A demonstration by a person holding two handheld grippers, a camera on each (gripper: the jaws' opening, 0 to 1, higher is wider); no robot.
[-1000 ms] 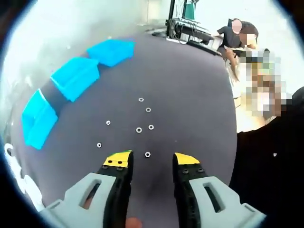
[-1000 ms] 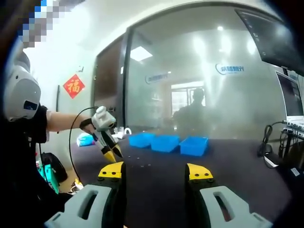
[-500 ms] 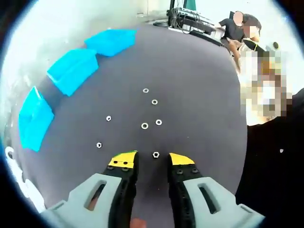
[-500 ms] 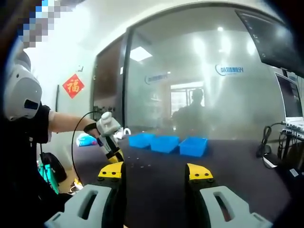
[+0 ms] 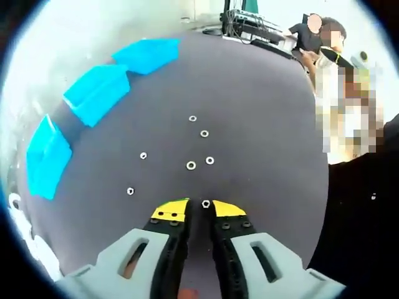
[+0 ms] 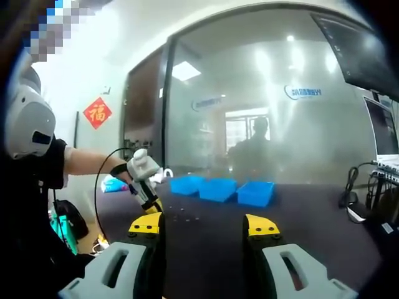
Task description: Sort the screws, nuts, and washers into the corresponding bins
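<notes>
Seven small silvery metal nuts (image 5: 191, 165) are lying beside three bright blue plastic bins (image 5: 95, 94); left gripper (image 5: 201, 208) is pinching one nut (image 5: 206, 203), right gripper (image 6: 202, 225) gaping wide.

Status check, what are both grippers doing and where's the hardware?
Left gripper jaws nearly shut around a nut on the table. Right gripper open, held off the table. Three blue bins beyond the loose pieces. Path clear.
</notes>
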